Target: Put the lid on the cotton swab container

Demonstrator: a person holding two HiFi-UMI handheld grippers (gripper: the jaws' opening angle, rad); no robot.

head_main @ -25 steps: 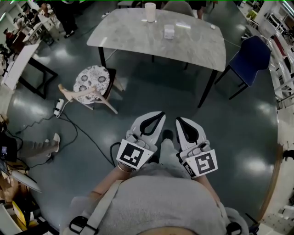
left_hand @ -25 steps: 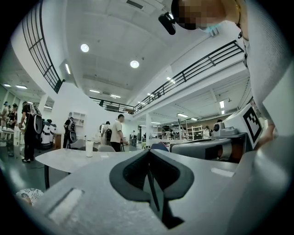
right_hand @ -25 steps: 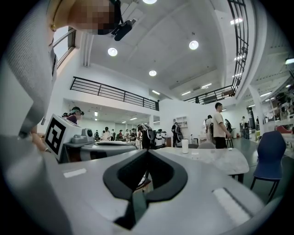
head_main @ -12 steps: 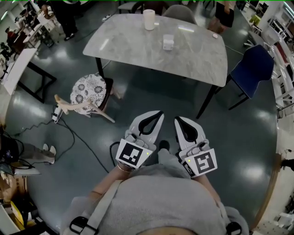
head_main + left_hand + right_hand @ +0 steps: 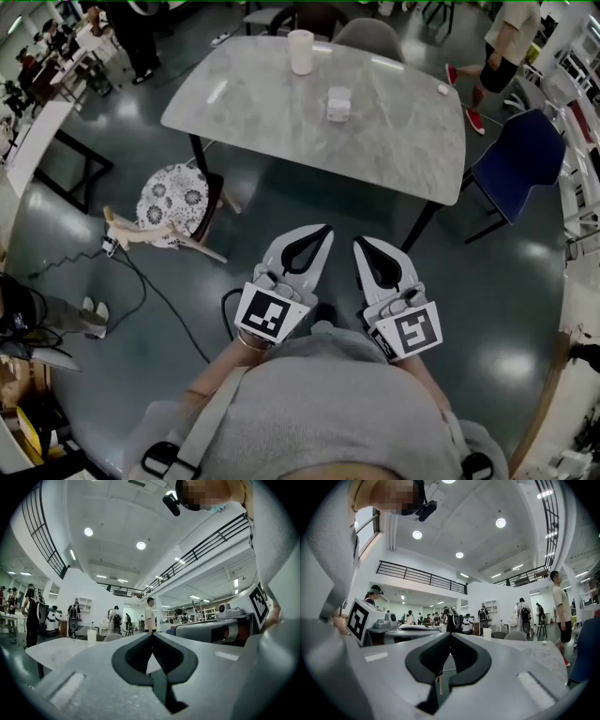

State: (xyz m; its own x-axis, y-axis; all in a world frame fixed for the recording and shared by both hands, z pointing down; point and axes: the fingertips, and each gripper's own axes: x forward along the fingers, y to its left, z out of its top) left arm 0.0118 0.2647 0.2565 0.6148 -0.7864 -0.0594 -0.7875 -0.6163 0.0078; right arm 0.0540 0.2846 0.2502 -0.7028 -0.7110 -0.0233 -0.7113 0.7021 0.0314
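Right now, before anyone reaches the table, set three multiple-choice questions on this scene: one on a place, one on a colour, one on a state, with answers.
1. Where is the tall white cup? A. on the grey table. B. on a shelf. C. in someone's hand.
2. What colour is the chair right of the table? A. red. B. blue. C. yellow.
3. How are the left tongs and right tongs? A. shut, empty. B. wide open. C. each gripping a lid.
Answers: 1 A, it stands near the table's far edge. 2 B, seat and back are blue. 3 A, each pair's jaws meet with nothing between.
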